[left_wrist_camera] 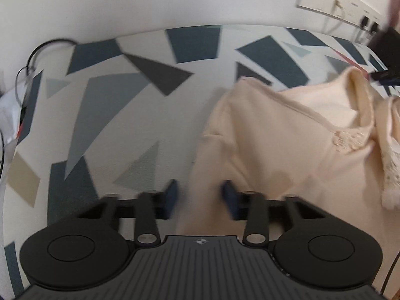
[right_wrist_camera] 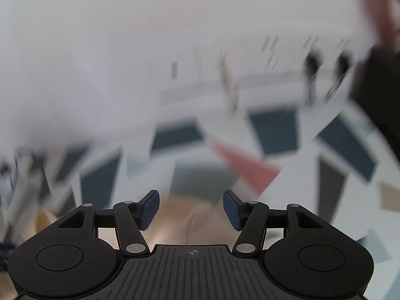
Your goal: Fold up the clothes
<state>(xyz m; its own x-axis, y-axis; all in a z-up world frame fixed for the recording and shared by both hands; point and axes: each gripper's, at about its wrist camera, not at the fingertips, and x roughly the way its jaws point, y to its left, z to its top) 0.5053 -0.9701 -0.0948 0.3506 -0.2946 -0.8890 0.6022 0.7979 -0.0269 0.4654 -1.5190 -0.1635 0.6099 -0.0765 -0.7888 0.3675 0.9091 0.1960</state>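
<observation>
Cream garment [left_wrist_camera: 287, 145] lies rumpled on the geometric-patterned cloth [left_wrist_camera: 120, 105]. Left gripper [left_wrist_camera: 200, 196] has its edge between partly closed fingers; whether the pads pinch it cannot be told. Right gripper [right_wrist_camera: 191, 210], jaws apart and empty, hovers above cream fabric; view blurred.

Your garment [left_wrist_camera: 287, 137] is a pale peach-cream, with a lace trim [left_wrist_camera: 390, 157] in the same tone along its right edge. Under it, the bench cover [left_wrist_camera: 140, 115] is white, scattered with angular patches in dark navy, slate blue, charcoal grey, pale grey-green and tan, plus one salmon-red triangle [right_wrist_camera: 245, 165]. Both your left gripper [left_wrist_camera: 200, 197] and right gripper [right_wrist_camera: 191, 210] are black with dark blue pads. The wall [left_wrist_camera: 150, 0] behind is plain white
</observation>
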